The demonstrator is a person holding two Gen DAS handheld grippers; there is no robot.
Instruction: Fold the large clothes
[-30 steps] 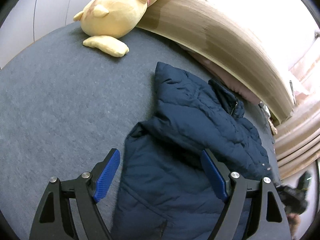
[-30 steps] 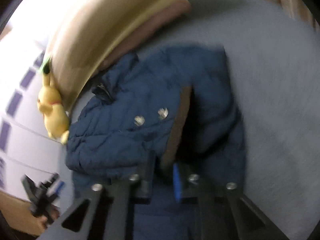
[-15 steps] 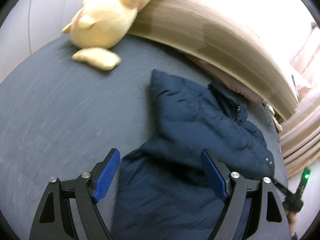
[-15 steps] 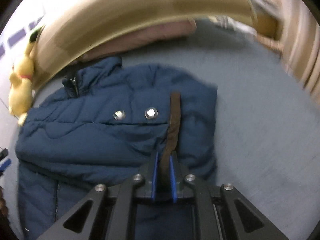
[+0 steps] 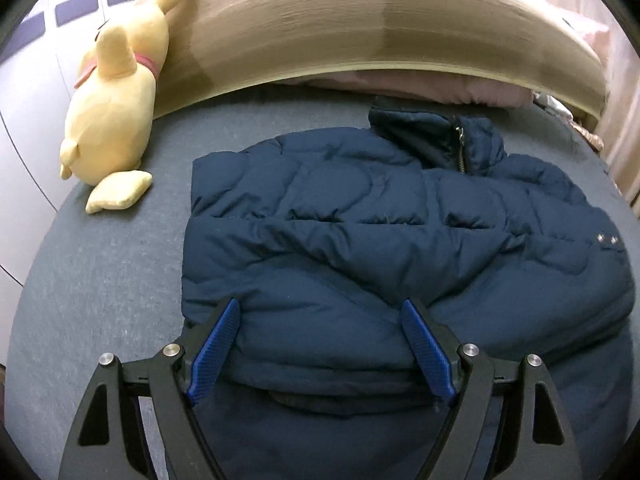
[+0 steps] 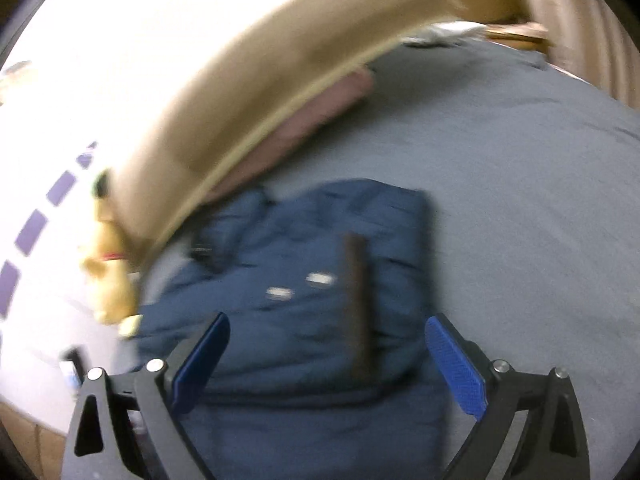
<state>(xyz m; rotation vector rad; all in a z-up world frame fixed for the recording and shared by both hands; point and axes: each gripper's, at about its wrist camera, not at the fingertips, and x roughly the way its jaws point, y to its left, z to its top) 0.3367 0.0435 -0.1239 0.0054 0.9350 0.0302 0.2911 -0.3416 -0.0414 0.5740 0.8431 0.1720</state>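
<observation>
A navy puffer jacket (image 5: 400,220) lies on the grey bed (image 5: 100,280), collar toward the headboard, with a sleeve folded across its chest. My left gripper (image 5: 320,312) stands open over the jacket's lower fold, and its blue pads (image 5: 212,356) are not pressing the cloth. The right wrist view is blurred. There the same jacket (image 6: 288,280) shows two snaps and a brown cuff strip (image 6: 358,304). My right gripper (image 6: 328,322) hangs above it with jaws opening wide. The cuff lies free on the jacket between the fingers, and neither pad touches it.
A yellow plush toy (image 5: 116,108) leans on the curved wooden headboard (image 5: 360,28) at the bed's far left. A pink pillow (image 5: 420,84) lies under the headboard behind the collar. Bare grey sheet stretches right of the jacket (image 6: 520,200).
The right gripper was shut on the brown cuff; it has let go, opened wide and drawn back. The left gripper swung round to face the headboard, over the jacket's lower part.
</observation>
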